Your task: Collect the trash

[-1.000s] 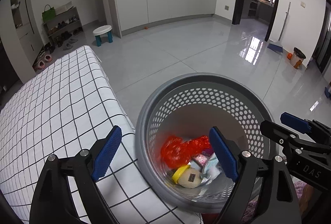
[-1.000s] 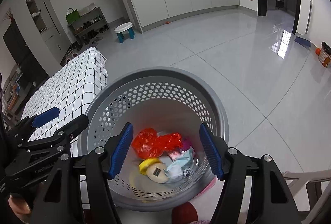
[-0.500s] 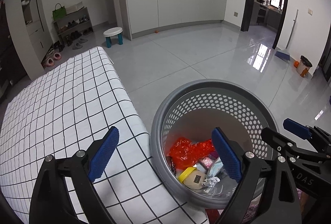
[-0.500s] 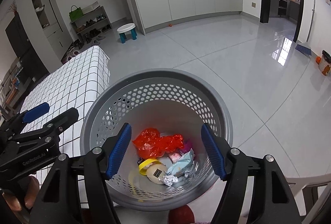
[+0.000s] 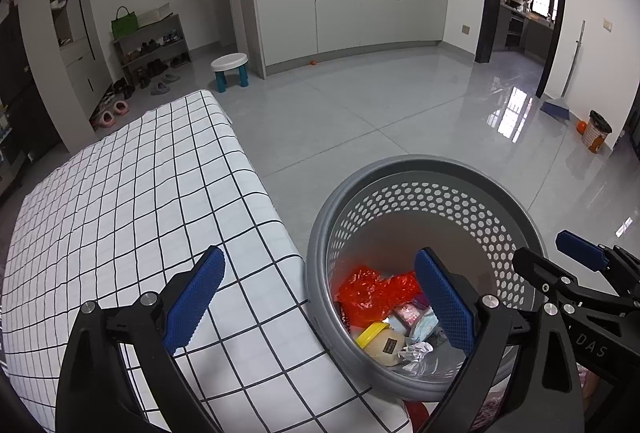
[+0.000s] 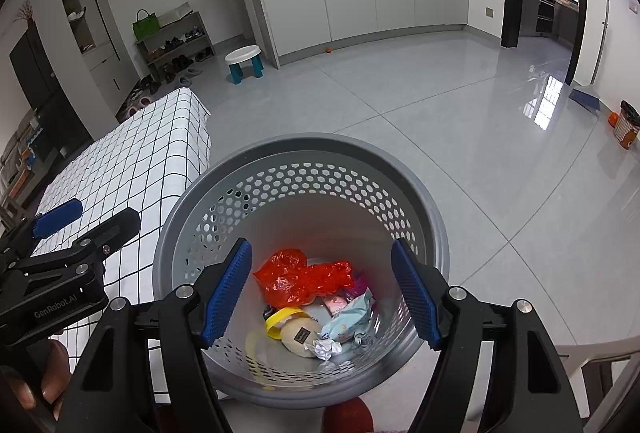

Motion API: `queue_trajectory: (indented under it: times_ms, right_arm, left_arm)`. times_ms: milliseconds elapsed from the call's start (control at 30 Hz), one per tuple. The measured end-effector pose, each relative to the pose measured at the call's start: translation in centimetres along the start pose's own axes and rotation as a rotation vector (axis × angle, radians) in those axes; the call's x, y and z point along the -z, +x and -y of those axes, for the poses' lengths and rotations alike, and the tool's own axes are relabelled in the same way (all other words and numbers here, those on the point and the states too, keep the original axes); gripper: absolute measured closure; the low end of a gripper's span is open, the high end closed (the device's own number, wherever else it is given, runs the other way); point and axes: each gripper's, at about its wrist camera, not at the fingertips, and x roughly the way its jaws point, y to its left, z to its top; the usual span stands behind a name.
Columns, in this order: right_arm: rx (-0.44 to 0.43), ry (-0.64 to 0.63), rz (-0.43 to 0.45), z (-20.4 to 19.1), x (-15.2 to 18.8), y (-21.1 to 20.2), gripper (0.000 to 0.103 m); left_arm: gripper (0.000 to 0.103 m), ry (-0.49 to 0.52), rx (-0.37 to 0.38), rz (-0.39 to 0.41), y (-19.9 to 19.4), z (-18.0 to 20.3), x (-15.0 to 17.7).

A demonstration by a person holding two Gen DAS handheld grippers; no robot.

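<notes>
A grey perforated trash basket [image 5: 420, 169] stands beside the table; it also shows in the right wrist view [image 6: 304, 147]. Inside lie a red plastic bag [image 6: 300, 279], a yellow-lidded round container [image 6: 298, 335], a pale blue wrapper [image 6: 348, 321] and crumpled foil [image 6: 326, 349]. My left gripper [image 5: 324, 305] is open and empty above the table edge and the basket's left rim. My right gripper [image 6: 322, 291] is open and empty above the basket. Each gripper shows in the other's view, the right [image 5: 576, 273] and the left [image 6: 68, 233].
The table wears a white cloth with a black grid [image 5: 120, 201]. Shiny grey floor tiles [image 6: 440, 105] stretch to white cabinets [image 5: 340, 13]. A small white stool [image 5: 230, 67], a shoe rack [image 5: 152, 49] and a small bin [image 5: 596, 131] by a broom stand further off.
Both grippers have pulled up and back from the basket, which now looks smaller and lower. More of the table and floor shows. The trash has not moved.
</notes>
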Motion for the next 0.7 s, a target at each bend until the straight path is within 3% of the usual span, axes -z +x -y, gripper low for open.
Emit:
queue_trajectory:
  times_ms: [700]
  right_arm:
    - [-0.003, 0.0, 0.008, -0.09, 0.16, -0.24, 0.032]
  left_arm:
    - [0.007, 0.008, -0.021, -0.006, 0.21, 0.24, 0.12]
